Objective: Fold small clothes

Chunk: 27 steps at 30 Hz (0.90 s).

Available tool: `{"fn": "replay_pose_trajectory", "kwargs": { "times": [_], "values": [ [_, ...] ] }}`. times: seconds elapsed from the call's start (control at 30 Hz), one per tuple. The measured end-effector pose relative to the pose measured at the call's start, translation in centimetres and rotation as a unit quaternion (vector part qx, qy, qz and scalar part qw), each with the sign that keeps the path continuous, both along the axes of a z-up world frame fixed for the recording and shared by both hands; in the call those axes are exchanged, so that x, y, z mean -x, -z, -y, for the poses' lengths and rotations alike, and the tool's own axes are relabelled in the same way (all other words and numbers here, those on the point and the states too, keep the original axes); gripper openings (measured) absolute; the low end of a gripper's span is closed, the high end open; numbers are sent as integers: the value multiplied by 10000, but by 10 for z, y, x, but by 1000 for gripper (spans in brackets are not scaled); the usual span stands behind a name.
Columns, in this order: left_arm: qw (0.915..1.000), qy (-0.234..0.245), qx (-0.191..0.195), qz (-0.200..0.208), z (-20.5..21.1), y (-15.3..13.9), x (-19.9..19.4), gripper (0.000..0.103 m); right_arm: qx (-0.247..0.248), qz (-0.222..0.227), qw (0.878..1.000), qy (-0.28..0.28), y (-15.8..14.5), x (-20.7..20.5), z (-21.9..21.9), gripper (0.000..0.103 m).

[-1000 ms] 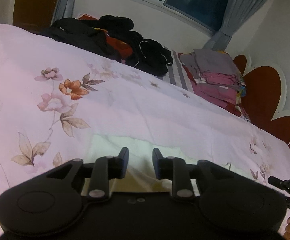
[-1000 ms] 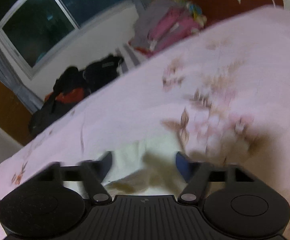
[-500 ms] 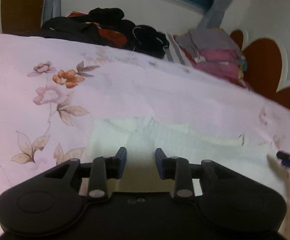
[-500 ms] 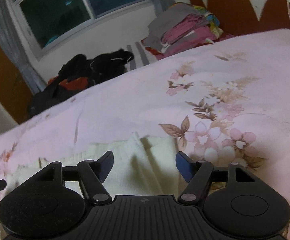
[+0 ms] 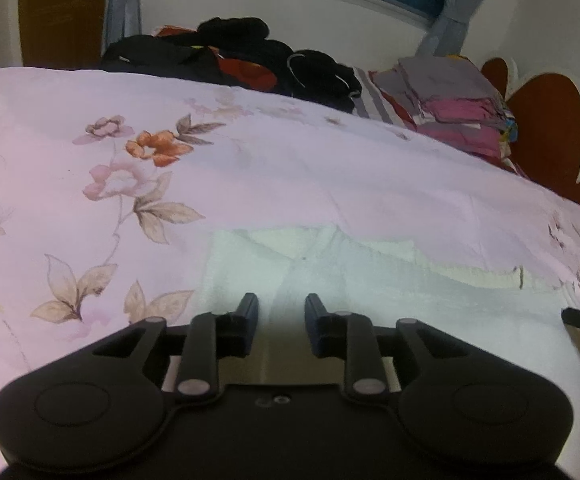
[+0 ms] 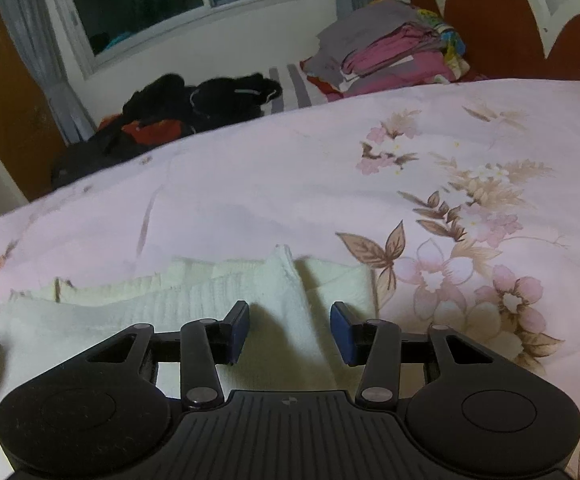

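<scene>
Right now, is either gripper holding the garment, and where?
Neither. Left gripper and right gripper are both closing over the cream garment near its front edge, pads not yet pressing cloth.

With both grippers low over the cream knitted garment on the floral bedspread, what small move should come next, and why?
Probably finish pinching the near edge. The cream knitted garment lies flat on the pink floral bedspread; the closing jaws of the left gripper and right gripper straddle its fabric, pads not visibly pressing. Once gripped, lift and fold it away.
</scene>
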State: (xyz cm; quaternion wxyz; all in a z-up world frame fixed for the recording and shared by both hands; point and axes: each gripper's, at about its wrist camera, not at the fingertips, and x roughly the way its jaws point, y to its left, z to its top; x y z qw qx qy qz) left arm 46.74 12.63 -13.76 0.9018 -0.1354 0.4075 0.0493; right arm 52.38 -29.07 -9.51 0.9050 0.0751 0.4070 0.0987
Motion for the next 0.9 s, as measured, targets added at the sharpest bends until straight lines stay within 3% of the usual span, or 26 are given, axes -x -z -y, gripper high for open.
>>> {"fn": "replay_pose_trajectory", "kwargs": {
  "times": [0.03, 0.13, 0.27, 0.33, 0.4, 0.47, 0.57, 0.67, 0.7, 0.8, 0.9],
  "values": [
    [10000, 10, -41, 32, 2, 1, 1, 22, -43, -44, 10000, -33, 1, 0, -1, 12],
    [9998, 6, -148, 130, 8, 3, 3, 7, -64, 22, 10000, -37, -3, 0, -3, 5],
    [9986, -91, -450, 264, 12, 3, 7, 4, 73, 450, 9990, 7, -14, 5, -1, 2],
    [9985, -195, -411, 290, 10, 6, 10, 4, 366, 354, 9986, 140, -6, -2, 0, 2],
    [9981, -192, -492, 324, 13, 8, 12, 4, 323, 163, 9992, 181, 5, -5, 1, 2],
    [9980, -160, -522, 316, 15, 6, 13, 4, 276, 256, 9990, 232, 5, -2, 1, 3],
    [9977, -122, -565, 341, 13, -2, 15, 7, 4, 309, 9987, 406, -4, 2, 9, 4],
    [9966, -88, -533, 629, 15, -14, 27, 13, 14, 517, 9979, 386, -19, 10, 8, 5],
    [9962, -38, -540, 683, 18, -18, 30, 15, -40, 542, 9979, 360, -24, 14, 8, 10],
    [9955, 192, -494, 785, 31, -27, 36, 15, -150, 606, 9979, 184, -32, 26, -3, 52],
    [9953, 450, -429, 738, 48, -29, 37, 15, -163, 618, 9979, -31, -35, 37, -20, 53]
  ]
}}
